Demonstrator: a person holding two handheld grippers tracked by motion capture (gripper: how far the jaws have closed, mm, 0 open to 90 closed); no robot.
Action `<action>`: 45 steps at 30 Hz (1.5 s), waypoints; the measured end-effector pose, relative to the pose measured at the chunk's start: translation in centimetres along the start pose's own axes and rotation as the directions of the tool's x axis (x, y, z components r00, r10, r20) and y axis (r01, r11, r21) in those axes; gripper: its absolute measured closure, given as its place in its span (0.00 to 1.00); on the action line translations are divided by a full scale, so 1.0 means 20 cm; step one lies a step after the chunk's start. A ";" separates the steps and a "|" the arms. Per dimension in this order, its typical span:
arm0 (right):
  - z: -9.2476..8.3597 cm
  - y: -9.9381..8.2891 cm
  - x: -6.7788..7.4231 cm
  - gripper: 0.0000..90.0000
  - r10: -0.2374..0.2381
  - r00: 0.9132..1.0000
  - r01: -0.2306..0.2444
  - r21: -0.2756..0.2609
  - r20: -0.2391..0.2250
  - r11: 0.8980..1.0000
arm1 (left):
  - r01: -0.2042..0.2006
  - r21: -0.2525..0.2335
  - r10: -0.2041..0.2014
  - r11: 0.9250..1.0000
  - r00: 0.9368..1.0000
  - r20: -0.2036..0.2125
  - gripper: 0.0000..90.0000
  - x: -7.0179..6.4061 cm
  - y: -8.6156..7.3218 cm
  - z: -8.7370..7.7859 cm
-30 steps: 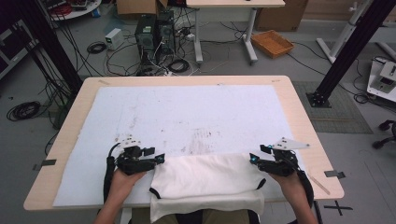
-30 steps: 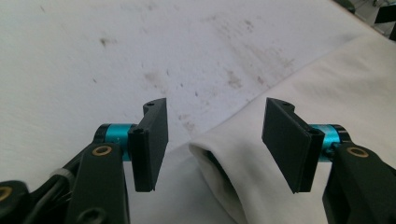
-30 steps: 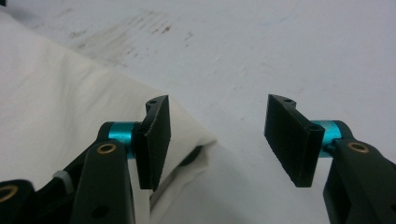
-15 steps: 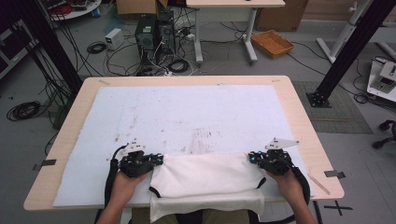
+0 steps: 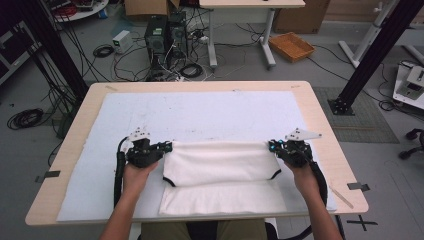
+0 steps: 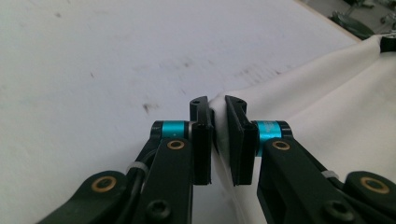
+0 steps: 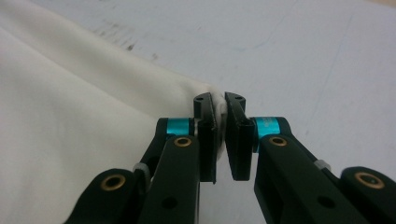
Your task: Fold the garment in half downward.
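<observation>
- White cloth (image 5: 220, 172) lies folded on the white mat (image 5: 200, 112) at the near edge of the counter (image 5: 320, 107), between the two hands.
- Dark trim shows along the upper layer's near edge; a lower layer sticks out beyond it toward the person.
- Left gripper (image 5: 168, 147) at the cloth's far-left corner; in the left gripper view (image 6: 217, 116) its fingers (image 6: 201, 140) are clamped on a bunched bit of cloth (image 6: 327, 107).
- Right gripper (image 5: 272, 146) at the far-right corner; in the right gripper view (image 7: 219, 112) its fingers (image 7: 240, 140) pinch a small fold of cloth (image 7: 70, 107).
- The far edge runs straight between the two grippers, about level with them.
- Both hands are low, close to the mat; left hand (image 5: 136, 172), right hand (image 5: 305, 175).
- Mat has faint dark smudges just past the cloth.
- Beyond the counter: floor cables, PC tower (image 5: 157, 37), orange tray (image 5: 291, 46).
</observation>
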State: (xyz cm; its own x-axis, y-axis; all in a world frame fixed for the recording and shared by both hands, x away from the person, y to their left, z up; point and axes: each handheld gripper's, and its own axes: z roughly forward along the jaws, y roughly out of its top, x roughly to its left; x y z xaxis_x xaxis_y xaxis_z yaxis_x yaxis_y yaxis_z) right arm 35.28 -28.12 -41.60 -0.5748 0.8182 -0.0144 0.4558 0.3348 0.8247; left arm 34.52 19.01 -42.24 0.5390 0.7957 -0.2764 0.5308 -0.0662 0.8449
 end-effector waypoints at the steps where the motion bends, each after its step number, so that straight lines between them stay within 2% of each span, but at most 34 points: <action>1: 0.01 0.02 -0.02 0.94 0.009 1.000 -0.009 -0.001 0.003 1.000 | 0.008 -0.002 -0.008 1.000 1.000 -0.007 0.90 0.02 0.05 0.03; 3: 0.05 0.06 -0.06 0.94 0.017 1.000 -0.017 0.004 -0.001 1.000 | -0.008 -0.009 0.007 1.000 1.000 -0.024 0.90 0.03 0.09 0.06; 4: 0.05 0.06 -0.06 0.94 0.017 1.000 -0.017 0.004 -0.001 1.000 | -0.008 -0.009 0.007 1.000 1.000 -0.024 0.90 0.03 0.09 0.06; 5: 0.08 0.09 -0.09 0.94 0.027 0.999 -0.027 0.015 0.020 1.000 | -0.014 -0.012 0.014 1.000 0.999 -0.039 0.90 0.03 0.13 0.09; 7: 0.10 0.10 -0.10 0.94 0.022 0.999 -0.022 0.012 0.029 1.000 | -0.023 -0.013 0.022 1.000 0.998 -0.053 0.90 0.02 0.15 0.11; 8: 0.11 0.13 -0.11 0.94 0.013 0.998 -0.013 0.000 0.053 1.000 | -0.028 -0.019 0.026 0.999 0.997 -0.076 0.90 0.03 0.18 0.12; 9: 0.12 0.14 -0.11 0.94 0.013 0.998 -0.012 -0.017 0.057 1.000 | -0.028 -0.019 0.026 0.999 0.997 -0.076 0.90 0.03 0.18 0.12; 11: 0.13 0.14 -0.11 0.93 0.033 0.998 -0.031 -0.036 0.059 0.999 | 0.006 -0.031 -0.009 0.999 0.994 -0.110 0.89 0.04 0.18 0.13; 12: 0.14 0.13 -0.11 0.89 0.049 0.997 -0.047 -0.037 0.055 0.998 | 0.011 -0.017 -0.013 1.000 0.991 -0.130 0.86 0.03 0.17 0.12; 13: 0.14 0.12 -0.10 0.76 0.061 0.996 -0.059 -0.022 0.062 0.998 | 0.010 -0.010 -0.011 1.000 0.990 -0.140 0.78 0.03 0.16 0.11; 14: 0.14 0.12 -0.09 0.64 0.065 0.995 -0.065 0.000 0.080 0.998 | 0.006 -0.010 -0.007 1.000 0.991 -0.130 0.73 0.03 0.14 0.10; 15: 0.13 0.11 -0.09 0.57 0.055 0.993 -0.057 0.015 0.106 0.998 | -0.002 -0.010 0.001 1.000 0.991 -0.130 0.71 0.02 0.12 0.08; 16: 0.10 0.09 -0.08 0.55 0.052 0.991 -0.054 0.011 0.120 0.998 | -0.005 -0.011 0.003 1.000 0.991 -0.132 0.69 0.02 0.10 0.05; 19: -0.01 0.03 -0.07 0.51 0.110 0.988 -0.105 -0.054 0.105 0.993 | 0.009 -0.006 -0.009 1.000 0.994 -0.110 0.69 0.02 0.03 -0.02; 21: -0.05 -0.02 -0.07 0.52 0.133 0.988 -0.127 -0.069 0.077 0.989 | 0.009 -0.010 -0.010 1.000 0.995 -0.097 0.69 0.01 0.01 -0.03; 23: -0.08 -0.05 -0.06 0.55 0.137 0.988 -0.133 -0.061 0.071 0.989 | 0.019 -0.001 -0.019 1.000 0.998 -0.063 0.68 0.01 -0.05 -0.06; 27: -0.07 -0.08 -0.05 0.60 0.162 0.986 -0.159 -0.064 0.043 0.985 | 0.035 0.011 -0.035 0.999 0.999 -0.035 0.65 0.00 -0.11 -0.05; 29: -0.04 -0.08 -0.04 0.61 0.157 0.987 -0.155 -0.048 0.039 0.987 | 0.047 0.026 -0.047 0.999 0.999 -0.026 0.64 -0.01 -0.12 -0.03; 32: 0.01 -0.08 -0.01 0.60 0.127 0.991 -0.128 0.007 0.039 0.992 | 0.057 0.055 -0.058 0.997 0.998 -0.001 0.62 0.00 -0.13 0.00; 34: 0.03 -0.08 0.00 0.54 0.120 0.992 -0.122 0.035 0.045 0.992 | 0.065 0.065 -0.065 0.996 0.998 0.000 0.62 0.00 -0.13 0.01; 35: 0.04 -0.09 0.00 0.51 0.122 0.992 -0.123 0.045 0.035 0.991 | 0.063 0.099 -0.063 0.993 0.998 -0.005 0.63 0.00 -0.14 0.02; 37: 0.05 -0.09 0.00 0.53 0.114 0.993 -0.115 0.070 0.023 0.991 | 0.070 0.118 -0.070 0.991 0.998 -0.005 0.64 0.00 -0.15 0.04; 39: 0.05 -0.09 0.01 0.66 0.096 0.995 -0.096 0.079 0.006 0.992 | 0.055 0.130 -0.054 0.990 0.998 -0.010 0.71 -0.01 -0.15 0.05; 40: 0.05 -0.09 0.01 0.66 0.096 0.995 -0.096 0.079 0.006 0.992 | 0.055 0.130 -0.054 0.990 0.998 -0.010 0.76 -0.01 -0.15 0.05; 41: 0.05 -0.09 0.02 0.74 0.082 0.997 -0.081 0.082 -0.003 0.993 | 0.053 0.133 -0.052 0.990 0.999 -0.006 0.76 -0.01 -0.15 0.06; 43: 0.05 -0.09 0.03 0.91 0.071 0.997 -0.069 0.086 -0.013 0.994 | 0.022 0.125 -0.020 0.992 1.000 -0.018 0.90 -0.03 -0.16 0.06; 44: 0.04 -0.09 0.03 0.92 0.060 0.998 -0.058 0.081 -0.018 0.995 | 0.022 0.125 -0.020 0.992 1.000 -0.018 0.91 -0.03 -0.16 0.06; 45: 0.03 -0.09 0.03 0.92 0.056 0.998 -0.054 0.073 -0.019 0.996 | 0.004 0.110 -0.001 0.994 1.000 -0.030 0.92 -0.03 -0.15 0.05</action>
State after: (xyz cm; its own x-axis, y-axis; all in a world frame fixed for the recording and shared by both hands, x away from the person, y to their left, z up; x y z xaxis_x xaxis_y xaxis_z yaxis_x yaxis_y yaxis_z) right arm 34.54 -27.89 -43.53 -0.5611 0.8267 0.0419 0.5345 0.3232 0.7809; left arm 33.19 18.09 -45.08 0.5184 0.8137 -0.2632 0.6018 -0.1284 0.7883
